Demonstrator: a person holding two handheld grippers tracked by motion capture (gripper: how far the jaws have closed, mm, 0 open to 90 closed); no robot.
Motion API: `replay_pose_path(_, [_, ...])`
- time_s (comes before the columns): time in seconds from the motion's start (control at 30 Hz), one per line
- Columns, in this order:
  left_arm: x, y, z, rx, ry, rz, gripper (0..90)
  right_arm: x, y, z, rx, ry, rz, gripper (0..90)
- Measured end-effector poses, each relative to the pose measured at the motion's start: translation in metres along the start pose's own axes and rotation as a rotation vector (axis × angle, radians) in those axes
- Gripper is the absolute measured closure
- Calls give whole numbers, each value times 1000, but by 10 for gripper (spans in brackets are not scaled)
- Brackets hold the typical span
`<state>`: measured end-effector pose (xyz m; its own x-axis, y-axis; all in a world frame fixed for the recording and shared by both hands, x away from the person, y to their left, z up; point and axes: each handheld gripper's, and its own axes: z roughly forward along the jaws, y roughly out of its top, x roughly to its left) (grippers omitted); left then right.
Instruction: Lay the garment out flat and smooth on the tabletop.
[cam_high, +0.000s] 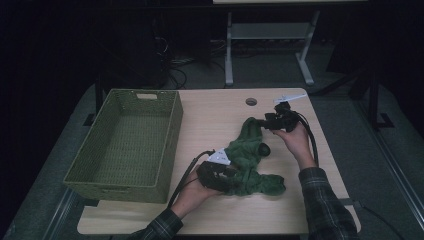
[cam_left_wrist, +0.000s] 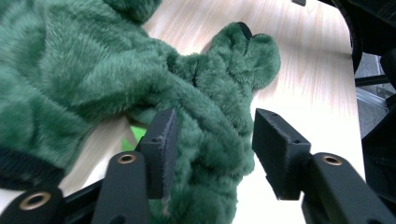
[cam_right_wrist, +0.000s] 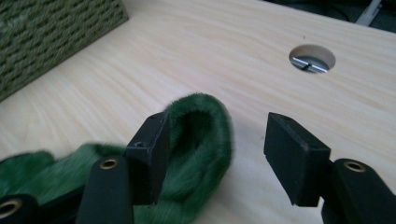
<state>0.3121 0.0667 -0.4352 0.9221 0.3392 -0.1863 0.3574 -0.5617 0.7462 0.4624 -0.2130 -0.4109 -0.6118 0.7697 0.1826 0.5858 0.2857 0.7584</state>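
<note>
The green plush garment (cam_high: 248, 160) lies crumpled on the wooden surface (cam_high: 210, 125), a little toward four o'clock of its middle, touching nothing but the two tools; the woven green basket (cam_high: 125, 145) stands at nine o'clock of it, apart from it, and nothing can be seen inside it; if the work is to get the garment gathered or folded and into that basket, which I judge likely, none of the moving is done yet

The left tool (cam_high: 220, 175) sits at the garment's seven o'clock edge; in the left gripper view its jaws stand apart with a thick fold of the fur between them, the left pad against the pile, the right pad clear of it, so it brackets the cloth without clamping; a paw-like end with a dark patch (cam_left_wrist: 243, 51) lies beyond on the bare wood

The right tool (cam_high: 267, 121) is at the garment's one o'clock tip; in the right gripper view its jaws are likewise spread, a rounded plush loop (cam_right_wrist: 201, 140) lying against the left pad and bare wood before the right one; the cable hole (cam_right_wrist: 312, 58) shows farther off toward one o'clock

So both ends are addressed but neither is gripped; closing on the cloth, lifting or folding it, and carrying it toward nine o'clock all seem to remain
</note>
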Motion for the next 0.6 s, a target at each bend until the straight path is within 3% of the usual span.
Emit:
replay_pose_path(0.27, [-3, -10, -21, 4, 32, 8, 428, 4, -14, -21, -2, 6, -13, 420])
replay_pose_path(0.5, [-2, -27, -33, 6, 57, -18, 404, 16, -31, -44, -29, 2, -38, 440])
replay_pose_path(0.6, [-4, -35, -35, 23, 65, -10, 368, 24, -40, -53, -34, -4, -58, 440])
